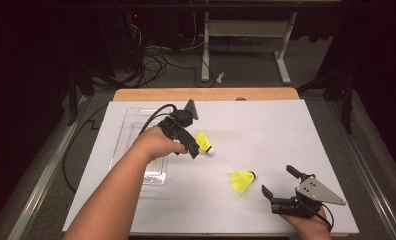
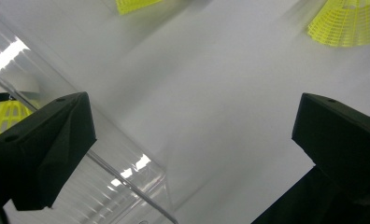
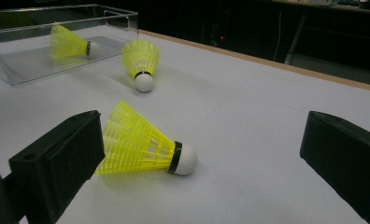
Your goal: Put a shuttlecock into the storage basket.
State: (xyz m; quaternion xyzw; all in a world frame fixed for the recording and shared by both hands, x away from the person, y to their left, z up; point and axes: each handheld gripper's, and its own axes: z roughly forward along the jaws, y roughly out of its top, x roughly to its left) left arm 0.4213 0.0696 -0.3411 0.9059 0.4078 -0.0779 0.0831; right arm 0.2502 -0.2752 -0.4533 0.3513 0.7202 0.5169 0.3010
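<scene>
Nearby, lying on its side on the white table (image 1: 286,130), a yellow shuttlecock (image 1: 244,180) with its white cork toward the far edge, and just short of it the right gripper (image 1: 280,181), jaws spread wide and empty. Farther off, a second shuttlecock (image 1: 204,143) beside the left gripper (image 1: 192,145), jaws likewise wide with nothing between them. Beyond that, a clear plastic tray (image 3: 120,16) holding a third shuttlecock (image 3: 70,44); past the table, cables and desk legs on the dark floor.

Open sheet (image 1: 286,130) far right; obstacles: clear tray (image 1: 131,120) left, two shuttlecocks (image 1: 243,181) mid-table.
</scene>
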